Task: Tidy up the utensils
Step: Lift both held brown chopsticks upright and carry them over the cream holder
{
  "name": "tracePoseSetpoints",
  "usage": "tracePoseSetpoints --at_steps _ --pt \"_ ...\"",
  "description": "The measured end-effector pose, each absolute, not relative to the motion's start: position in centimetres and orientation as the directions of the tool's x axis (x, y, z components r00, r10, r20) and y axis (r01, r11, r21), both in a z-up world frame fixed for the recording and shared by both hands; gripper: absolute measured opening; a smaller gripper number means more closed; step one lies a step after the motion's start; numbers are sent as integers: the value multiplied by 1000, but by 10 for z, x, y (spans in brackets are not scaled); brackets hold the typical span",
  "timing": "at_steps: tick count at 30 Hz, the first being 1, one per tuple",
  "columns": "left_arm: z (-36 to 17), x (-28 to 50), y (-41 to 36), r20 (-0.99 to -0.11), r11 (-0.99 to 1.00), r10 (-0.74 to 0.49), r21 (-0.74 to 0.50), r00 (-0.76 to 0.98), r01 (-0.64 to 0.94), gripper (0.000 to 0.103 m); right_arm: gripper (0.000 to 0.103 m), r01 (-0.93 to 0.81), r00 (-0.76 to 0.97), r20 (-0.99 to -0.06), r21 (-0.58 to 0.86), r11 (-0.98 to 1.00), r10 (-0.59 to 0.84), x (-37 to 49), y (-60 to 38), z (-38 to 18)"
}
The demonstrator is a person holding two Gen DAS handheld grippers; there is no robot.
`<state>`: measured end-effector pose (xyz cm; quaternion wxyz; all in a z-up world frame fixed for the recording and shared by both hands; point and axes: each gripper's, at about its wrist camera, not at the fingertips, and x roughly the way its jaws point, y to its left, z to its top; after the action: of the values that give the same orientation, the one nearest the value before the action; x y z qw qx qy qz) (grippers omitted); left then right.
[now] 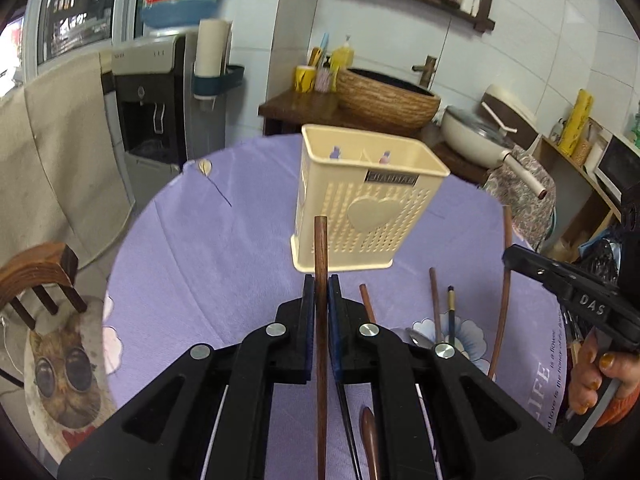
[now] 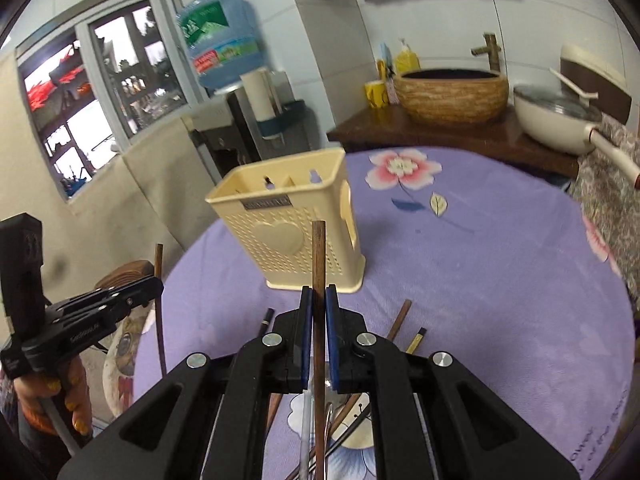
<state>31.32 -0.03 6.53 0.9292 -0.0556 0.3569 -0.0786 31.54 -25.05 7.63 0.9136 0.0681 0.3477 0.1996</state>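
The lower ends of both chopsticks were hidden. The left gripper [image 1: 321,280] clamped one chopstick [image 1: 320,248] and the right gripper [image 2: 319,291] clamped another chopstick [image 2: 318,256], both upright before the holder [image 1: 360,204].

You have one cream holder [image 1: 362,208], two grippers each clamping one brown chopstick [image 1: 320,264] [image 2: 319,272], and several loose utensils, uncountable.

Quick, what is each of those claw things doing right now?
Left gripper: closed on a brown chopstick.
Right gripper: closed on another brown chopstick.
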Motion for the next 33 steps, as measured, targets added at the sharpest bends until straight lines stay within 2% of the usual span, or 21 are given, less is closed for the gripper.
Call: tracePoseSetpoints --at_steps 6,23,29,33 --pt "97 292 15 -618 976 -213 -177 756 130 7 7 -378 693 -569 236 895 442 289 -259 110" --pt "143 277 18 -554 977 -215 -136 804 167 7 7 -411 710 -540 204 888 453 275 -244 146" --pt "188 300 20 -521 973 -226 -152 823 171 7 7 -385 757 -494 191 903 427 296 -232 184" --pt "234 329 17 -497 971 -230 -182 837 159 7 7 -348 814 -425 186 919 395 318 -226 225"
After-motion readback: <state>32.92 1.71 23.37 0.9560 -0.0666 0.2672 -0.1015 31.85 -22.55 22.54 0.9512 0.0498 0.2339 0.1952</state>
